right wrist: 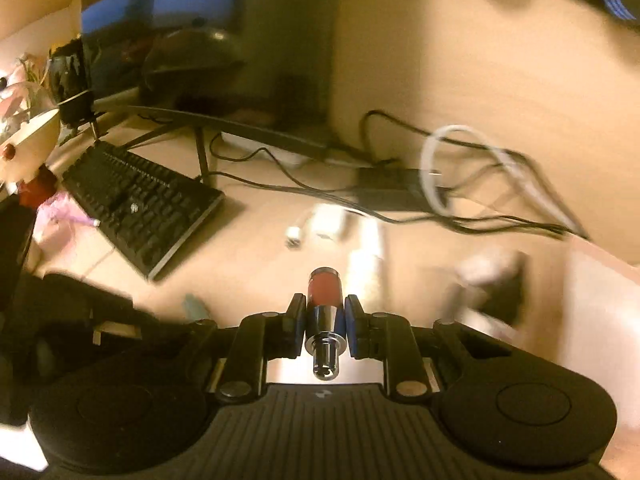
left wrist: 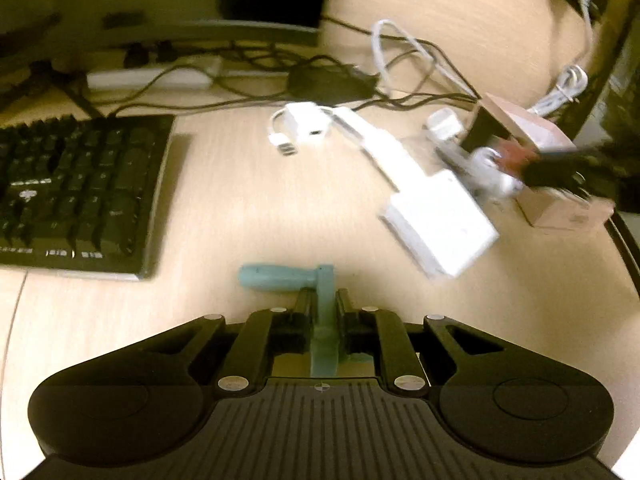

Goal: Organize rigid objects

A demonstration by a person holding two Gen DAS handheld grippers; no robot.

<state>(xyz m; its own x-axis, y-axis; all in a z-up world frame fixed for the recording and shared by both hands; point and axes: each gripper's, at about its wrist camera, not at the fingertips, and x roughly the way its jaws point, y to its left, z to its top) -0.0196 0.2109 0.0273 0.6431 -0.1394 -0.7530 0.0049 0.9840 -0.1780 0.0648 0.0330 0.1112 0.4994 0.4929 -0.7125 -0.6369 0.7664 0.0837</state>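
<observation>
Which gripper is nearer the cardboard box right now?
Right. The right gripper, shut on a red-and-chrome part, is at the cardboard box; the left gripper, holding the teal handle, sits well short.

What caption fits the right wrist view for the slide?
Right gripper clamps a red-capped metal part above the desk, keyboard at left.

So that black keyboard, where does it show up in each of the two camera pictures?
Left wrist view: the keyboard fills the left edge, left of the teal tool that the left gripper holds.
Right wrist view: the keyboard lies at left of centre, angled, up and left of the right gripper.
Shared landmark: the small white adapter to the keyboard's right.
</observation>
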